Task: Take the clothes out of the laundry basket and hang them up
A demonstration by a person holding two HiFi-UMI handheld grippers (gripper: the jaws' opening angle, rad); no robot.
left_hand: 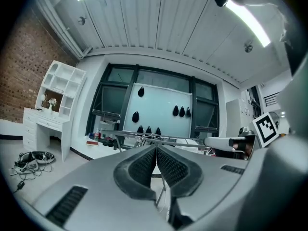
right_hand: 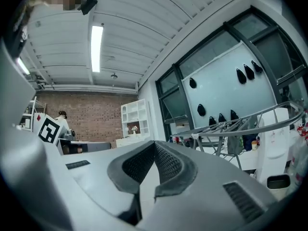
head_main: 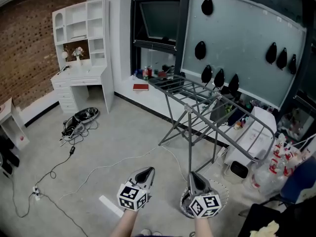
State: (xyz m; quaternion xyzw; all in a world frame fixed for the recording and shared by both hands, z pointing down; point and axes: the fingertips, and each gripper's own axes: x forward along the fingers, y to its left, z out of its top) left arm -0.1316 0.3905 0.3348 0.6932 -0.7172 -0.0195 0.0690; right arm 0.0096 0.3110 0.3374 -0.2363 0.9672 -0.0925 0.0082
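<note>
1. The left gripper (head_main: pixel 144 174) (left_hand: pixel 156 148) is low and near, on the left. Its two jaws are pressed together, with nothing between them.
2. The right gripper (head_main: pixel 195 177) (right_hand: pixel 154 144) is just beside it, on the right. Its jaws are pressed together too, and it holds nothing.
3. A round white basket (head_main: pixel 224 191) sits on the floor (head_main: pixel 123 132), right under the right gripper. The gripper hides what is inside it, so I cannot tell if clothes are in there.
4. A grey drying rack (head_main: pixel 197 95) (left_hand: pixel 149 137) (right_hand: pixel 240 124) stands farther away, a bit to the right. Both grippers point toward it but are well apart from it.
5. Far on the left, a white counter with shelves on top (head_main: pixel 81 78) stands by the brick wall (head_main: pixel 29 43).
6. A red book (head_main: pixel 140 87) lies on the low ledge under the window.
7. Black cables (head_main: pixel 74 149) lie on the floor to the left.
</note>
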